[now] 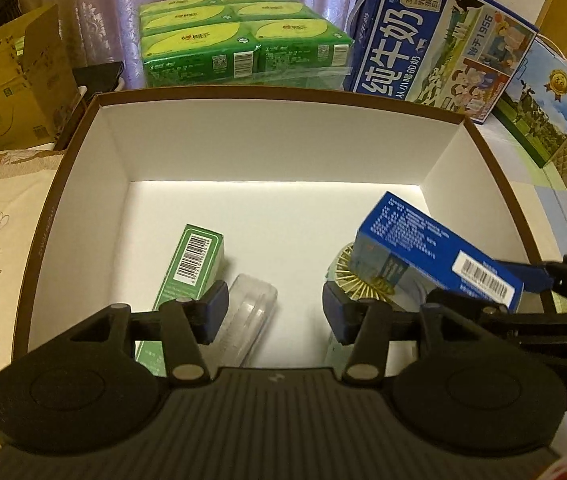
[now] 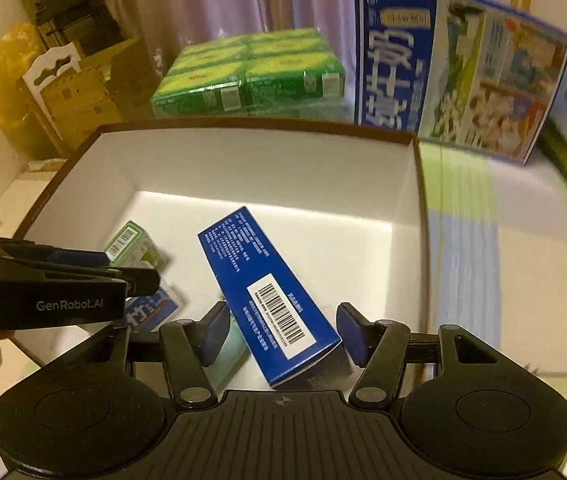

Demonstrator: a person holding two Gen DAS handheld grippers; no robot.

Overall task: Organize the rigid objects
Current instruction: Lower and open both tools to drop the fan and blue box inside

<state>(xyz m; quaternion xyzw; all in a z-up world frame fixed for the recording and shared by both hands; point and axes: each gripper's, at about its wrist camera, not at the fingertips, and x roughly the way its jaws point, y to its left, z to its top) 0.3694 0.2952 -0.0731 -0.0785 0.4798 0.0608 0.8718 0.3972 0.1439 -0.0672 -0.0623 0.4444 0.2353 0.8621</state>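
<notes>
Inside the white bin (image 2: 407, 184), a blue box (image 2: 271, 300) with a barcode label is lying tilted between the gaping right tongs (image 2: 283, 332), untouched; the left tongs (image 1: 275, 312) are hanging open, gripping nothing.

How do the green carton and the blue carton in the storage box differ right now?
Colour: the green carton is green, the blue carton dark blue.
Pose: the green carton lies flat on the storage box floor; the blue carton is tilted, propped over a small fan.
Position: the green carton sits left, beside a clear plastic case; the blue carton sits right, between the right gripper's open fingers.
Shared: both are elongated, barcoded cartons inside the box.
</notes>
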